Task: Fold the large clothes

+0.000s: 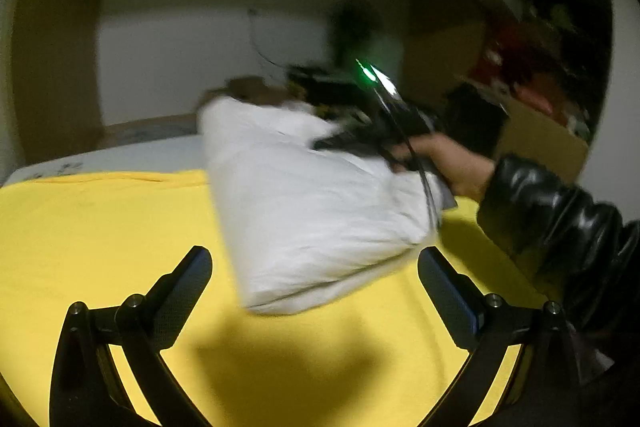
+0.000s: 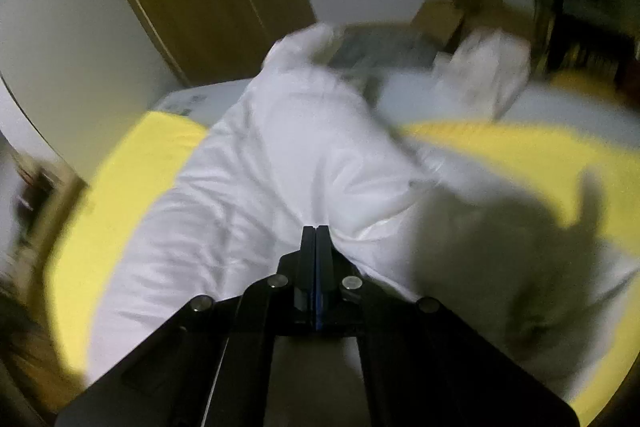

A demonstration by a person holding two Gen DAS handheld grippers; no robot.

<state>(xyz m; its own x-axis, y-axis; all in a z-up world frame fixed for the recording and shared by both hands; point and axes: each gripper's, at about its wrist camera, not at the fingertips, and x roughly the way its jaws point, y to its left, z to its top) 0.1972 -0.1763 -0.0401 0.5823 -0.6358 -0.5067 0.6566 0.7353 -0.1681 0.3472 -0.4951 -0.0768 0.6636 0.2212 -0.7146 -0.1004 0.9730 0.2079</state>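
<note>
Clearly the risk is the white garment (image 2: 280, 163) slipping free: the right gripper (image 2: 316, 231) has its jaws pressed together on only a thin pinch of fabric at the near edge, and the blur suggests fast motion. The garment lies bunched across the yellow sheet (image 1: 100, 227), reaching toward the far side. The right hand (image 1: 448, 163) extends out over it, while the left gripper (image 1: 316, 267) hovers near, jaws wide apart, holding nothing
</note>
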